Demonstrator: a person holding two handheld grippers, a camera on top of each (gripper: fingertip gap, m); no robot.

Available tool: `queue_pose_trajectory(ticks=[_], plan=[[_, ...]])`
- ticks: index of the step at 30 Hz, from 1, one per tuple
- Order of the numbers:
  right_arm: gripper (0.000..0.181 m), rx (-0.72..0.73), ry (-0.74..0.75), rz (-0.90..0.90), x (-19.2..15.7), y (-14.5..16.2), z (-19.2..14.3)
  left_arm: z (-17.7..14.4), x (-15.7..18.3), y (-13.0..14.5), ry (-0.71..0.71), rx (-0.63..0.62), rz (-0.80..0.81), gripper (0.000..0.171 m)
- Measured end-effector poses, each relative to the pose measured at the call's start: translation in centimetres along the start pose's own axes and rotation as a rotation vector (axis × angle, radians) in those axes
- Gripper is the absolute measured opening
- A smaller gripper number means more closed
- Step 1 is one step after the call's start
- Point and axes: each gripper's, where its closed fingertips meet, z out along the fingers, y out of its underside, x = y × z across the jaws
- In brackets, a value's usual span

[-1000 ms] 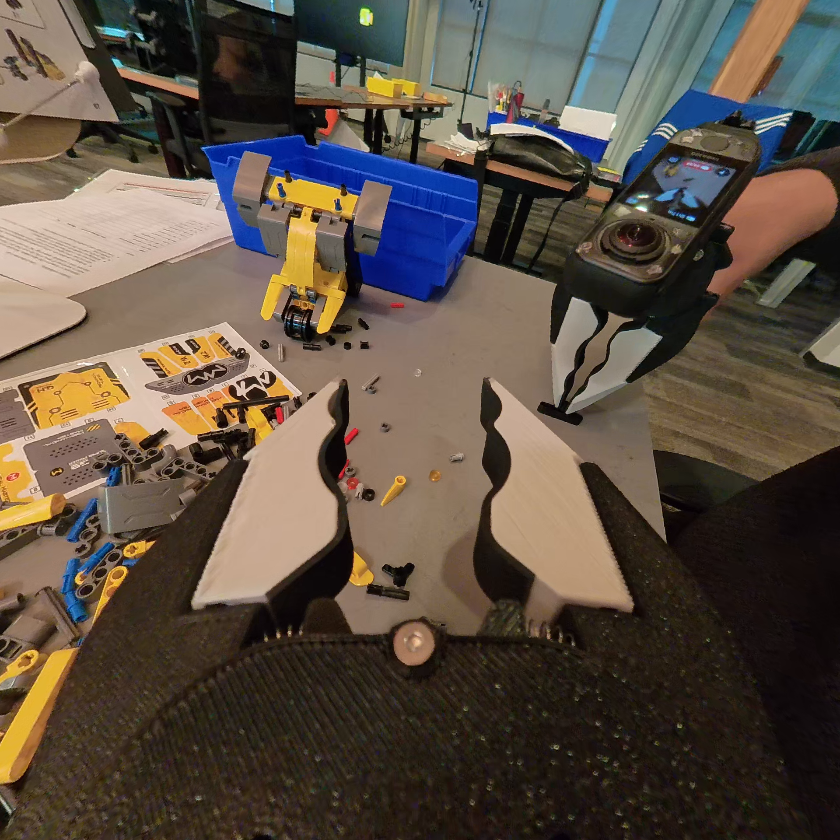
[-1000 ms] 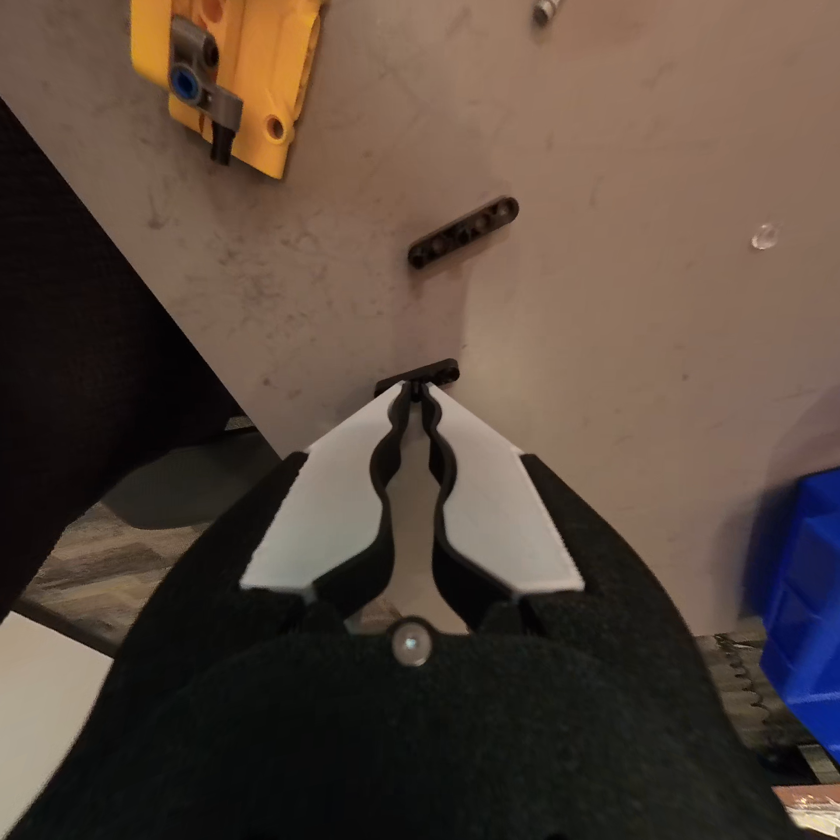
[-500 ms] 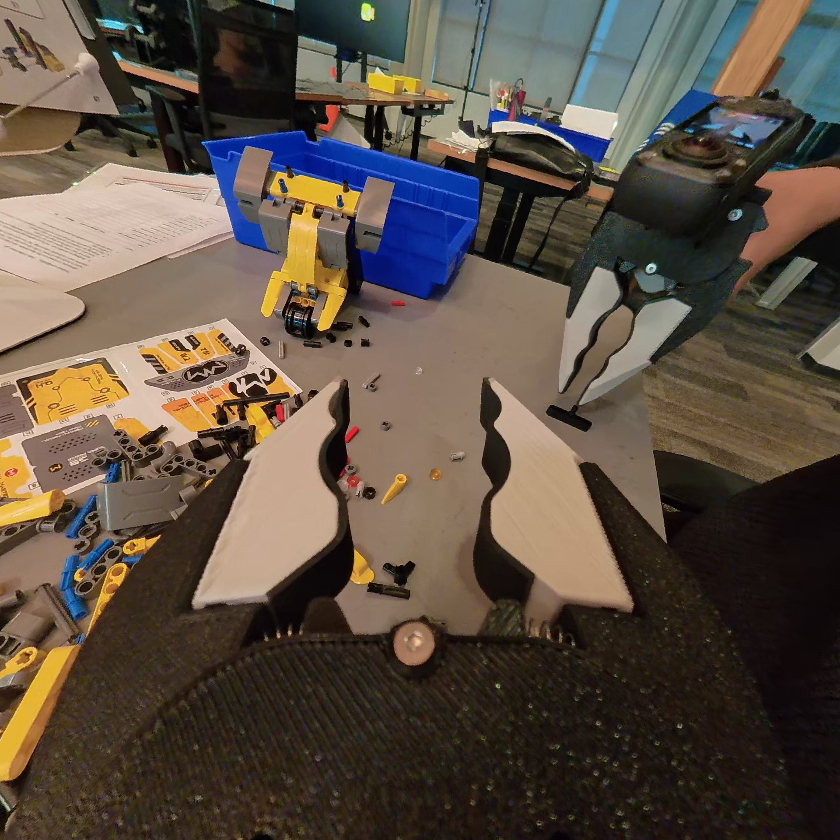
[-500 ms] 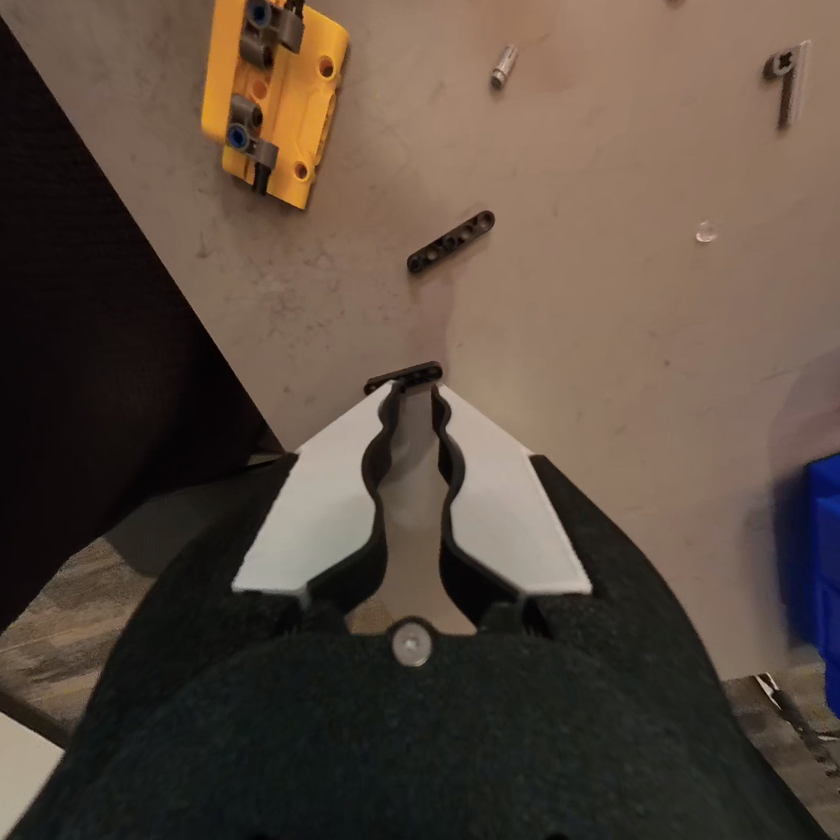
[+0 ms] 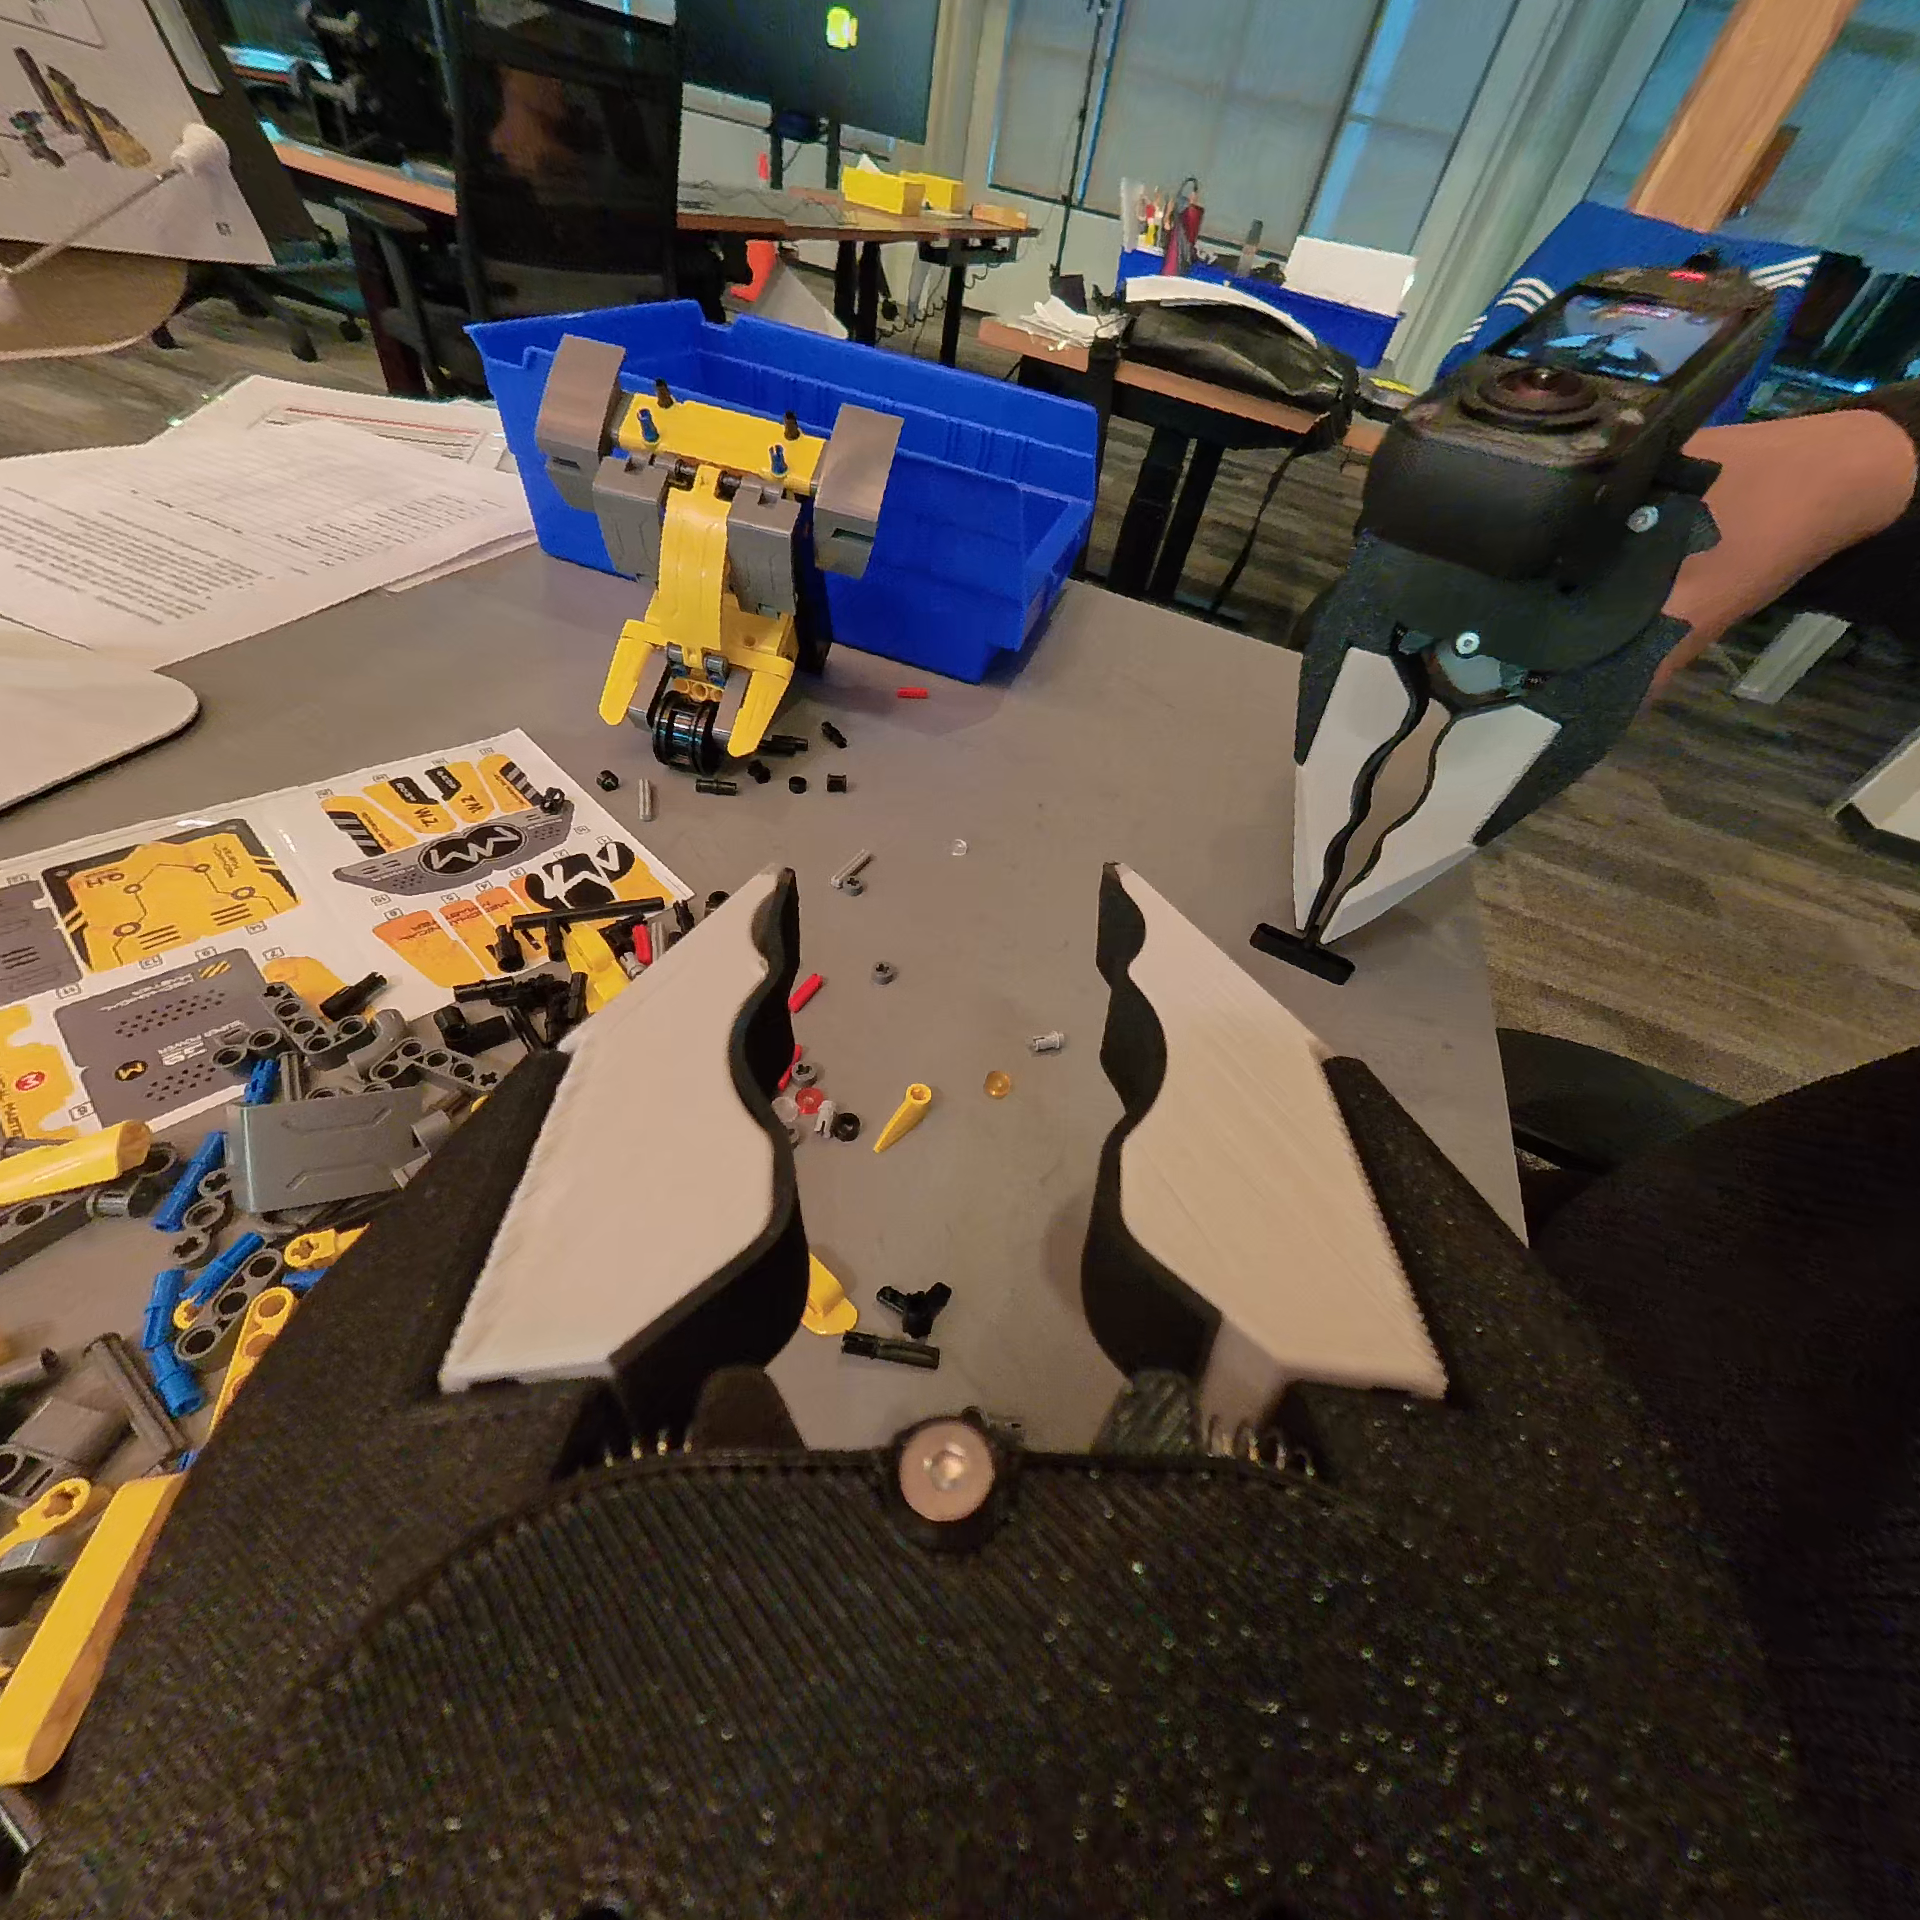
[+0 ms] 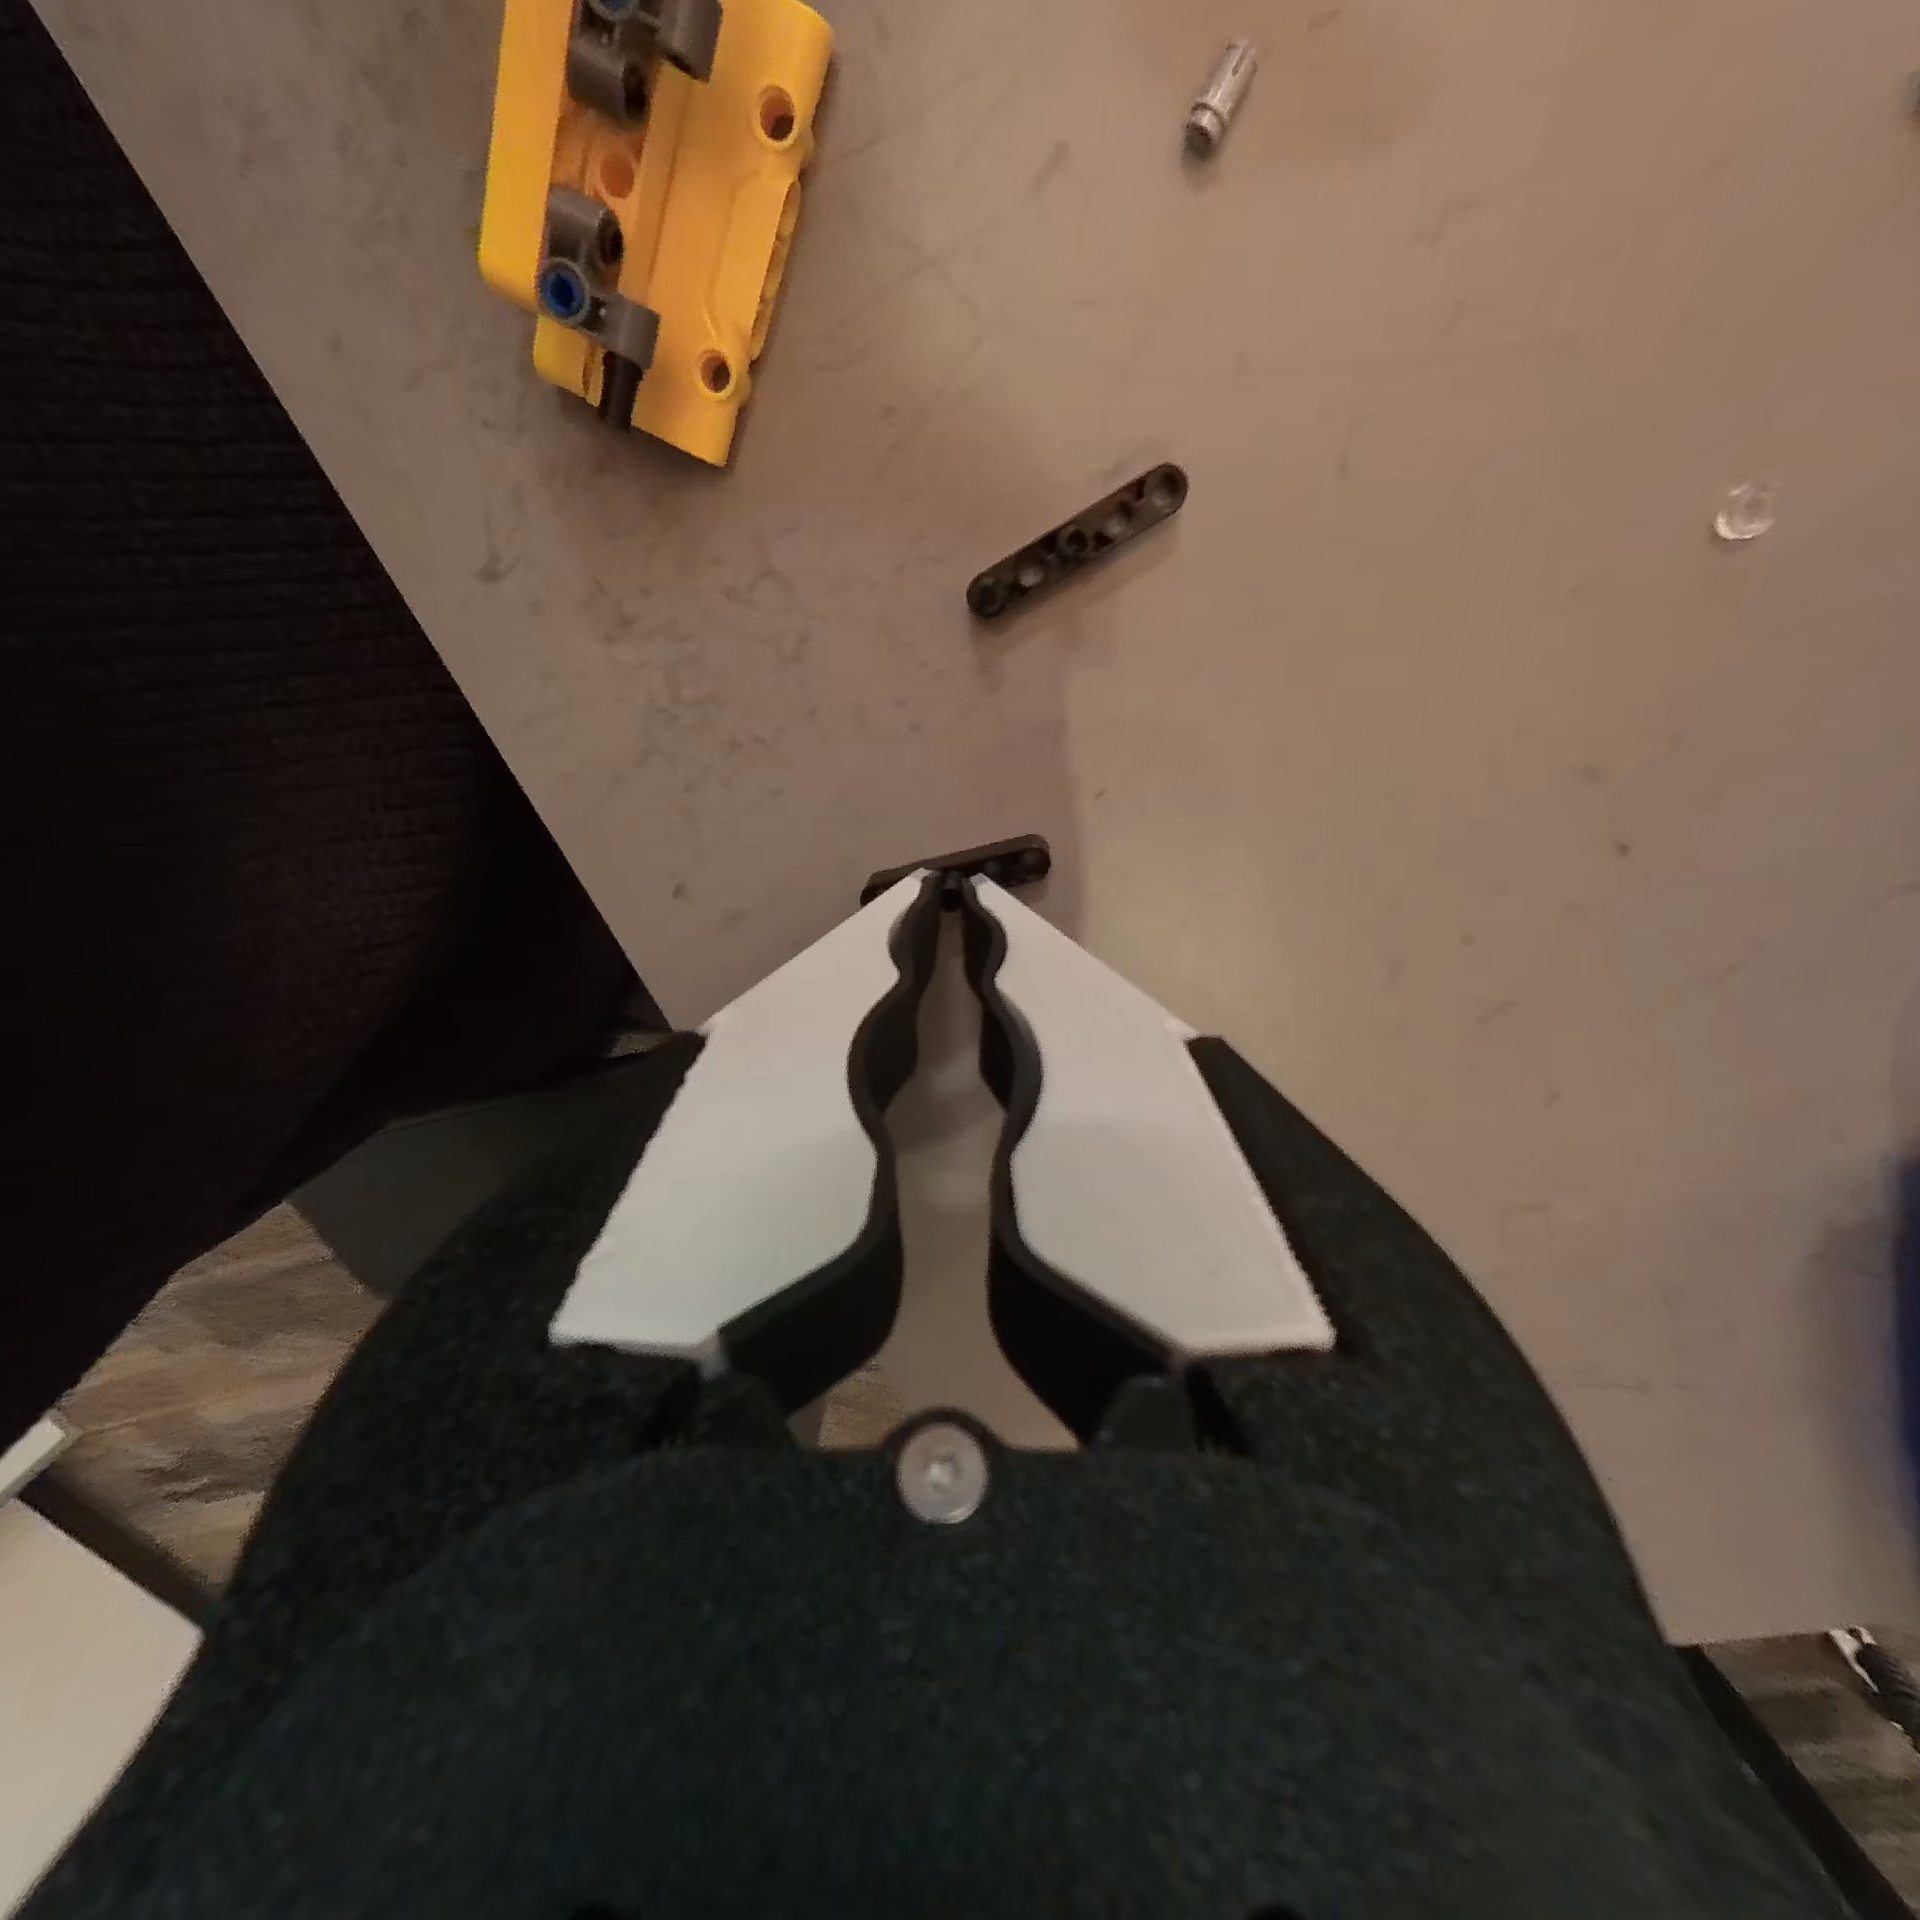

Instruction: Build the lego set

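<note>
My right gripper [image 6: 951,899] is shut on a small black beam piece [image 6: 1013,857], pinching a thin stem on it, at the grey table's [image 6: 1403,935] near edge. In the left wrist view it [image 5: 1325,930] points down with the black piece [image 5: 1304,951] at its tips. I cannot tell whether the piece rests on the table. A second black beam [image 6: 1081,540] and a yellow panel with pins [image 6: 665,208] lie just beyond. My left gripper [image 5: 948,878] is open and empty, hovering over loose small parts, among them a yellow cone [image 5: 902,1117].
A yellow and grey brick model [image 5: 717,561] leans on a blue bin [image 5: 935,499] at the back. A sticker sheet [image 5: 312,894] and a heap of loose pieces [image 5: 260,1143] lie left, with papers [image 5: 239,509] behind. A grey pin [image 6: 1221,94] and a clear stud [image 6: 1745,514] lie nearby. My left gripper is the nearer one to the yellow cone [image 5: 902,1117]: about 10 cm, against 20 cm.
My right gripper's fingers parted slightly half a second ago and have closed again on the black piece; it has tilted more upright. The left gripper has not moved.
</note>
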Motion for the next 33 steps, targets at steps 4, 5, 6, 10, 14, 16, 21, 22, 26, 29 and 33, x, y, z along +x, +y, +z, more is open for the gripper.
queue_pose_trajectory(ticks=[4,5,6,10,14,16,21,22,26,29,33], plan=[[0.002,-0.003,-0.01,0.009,0.0,0.0,0.1,0.0,0.0,0.0,0.0,0.0,0.0,0.057],[0.002,-0.007,-0.006,0.004,0.0,0.0,0.1,0.0,0.0,0.0,0.0,0.001,0.0,0.057],[0.002,-0.011,-0.001,-0.001,0.0,0.0,0.1,0.0,0.0,0.0,0.0,0.001,0.0,0.057],[0.002,-0.016,0.01,-0.014,0.0,0.0,0.1,0.0,0.0,0.0,0.0,0.0,0.001,0.057],[0.002,0.006,-0.005,0.013,0.0,0.0,0.2,0.0,0.0,0.0,0.0,0.001,0.0,0.057],[0.002,0.012,-0.005,0.022,0.0,0.0,0.3,-0.1,-0.2,0.0,-0.012,-0.002,-0.001,0.056],[0.002,-0.016,0.037,-0.051,0.0,0.0,0.4,-0.3,-0.3,-0.1,-0.006,0.007,-0.021,0.051],[0.002,-0.02,0.037,-0.056,0.0,0.0,0.4,-0.3,-0.4,-0.1,-0.01,0.01,-0.023,0.051],[0.005,0.011,0.013,-0.044,0.3,-0.1,0.1,-0.6,-1.2,-0.2,-0.048,0.019,-0.032,0.051],[0.014,0.105,0.024,-0.046,1.0,-1.3,-0.9,-0.8,-1.8,-0.3,-0.071,0.028,-0.057,0.052],[0.019,0.323,0.027,-0.03,2.4,-5.2,-3.1,-1.1,-2.3,-0.3,-0.086,0.039,-0.083,0.052]])
